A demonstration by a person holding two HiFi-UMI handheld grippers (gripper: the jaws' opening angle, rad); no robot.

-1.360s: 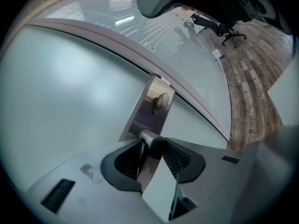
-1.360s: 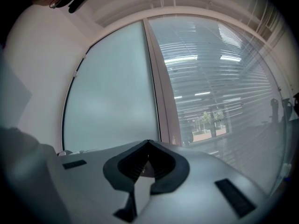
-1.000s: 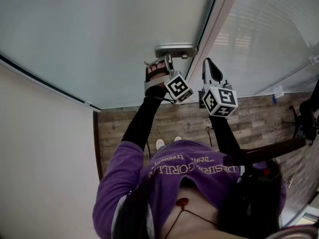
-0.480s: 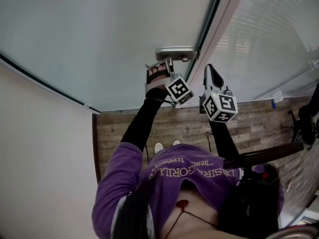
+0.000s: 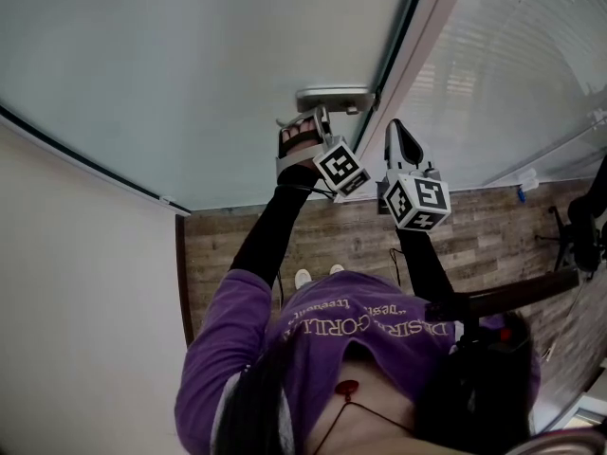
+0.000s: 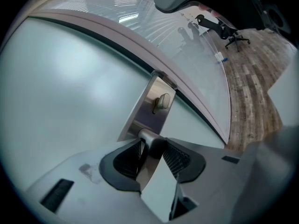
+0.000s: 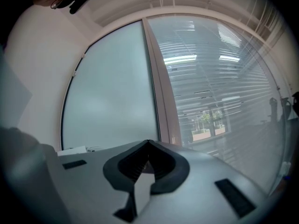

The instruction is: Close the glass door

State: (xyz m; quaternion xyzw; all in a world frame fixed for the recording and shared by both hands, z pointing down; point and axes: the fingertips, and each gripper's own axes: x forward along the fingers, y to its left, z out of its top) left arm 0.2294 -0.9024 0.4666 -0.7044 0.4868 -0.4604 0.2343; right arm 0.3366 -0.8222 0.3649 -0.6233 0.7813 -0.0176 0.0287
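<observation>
Left gripper view shows the glass door [image 6: 70,87] filling the left side. Its metal handle [image 6: 148,136] is clamped between the jaws of the left hand-held gripper [image 6: 151,150], just below the lock plate [image 6: 145,113] at the door's edge. Beside that edge runs the door frame [image 7: 164,92]. The right hand-held gripper [image 7: 146,162] is clenched on nothing and faces the frame.

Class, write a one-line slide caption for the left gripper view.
Left claw clamped on the metal handle of the frosted glass door, next to its thumb-turn knob.
</observation>
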